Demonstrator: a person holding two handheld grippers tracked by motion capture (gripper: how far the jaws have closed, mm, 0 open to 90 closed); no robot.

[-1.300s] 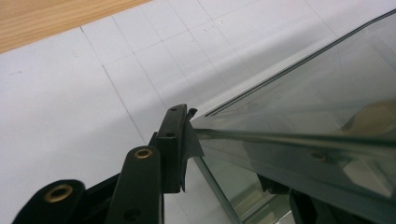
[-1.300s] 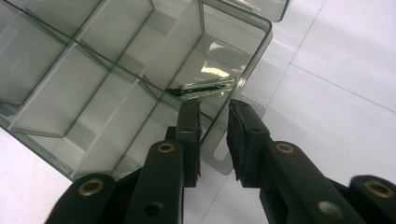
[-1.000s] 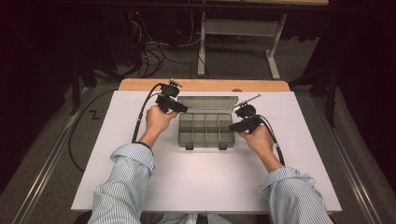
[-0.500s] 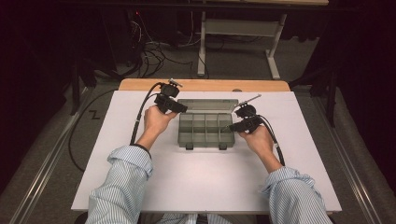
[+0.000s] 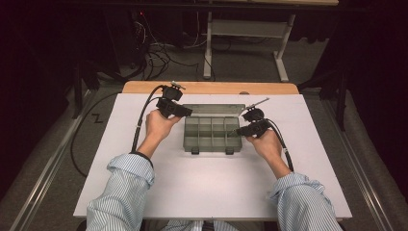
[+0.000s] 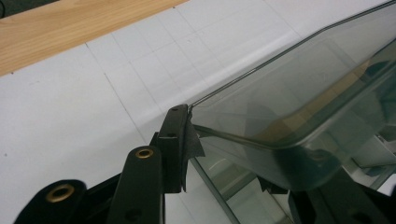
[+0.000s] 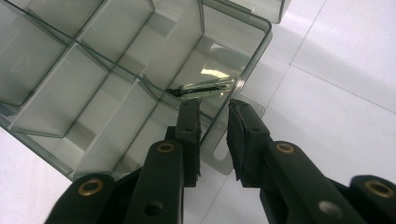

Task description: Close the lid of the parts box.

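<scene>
High view: a clear compartment box (image 5: 211, 134) is sitting mid-tabletop (image 5: 192, 192), its lid (image 5: 211, 109) lying back on the far side. Since a second ago the left tongs (image 5: 185, 111) are hardly shifting at the lid's left corner; the right tongs (image 5: 238, 131) are staying at the box's right wall.

Left gripper view: the lid (image 6: 289, 98) is lying between the jaws; whether they are clamping it cannot be told.

Right gripper view: the right tongs (image 7: 214, 109) are standing apart astride the box wall (image 7: 243, 74). The lid-handling step is probably pausing.
</scene>
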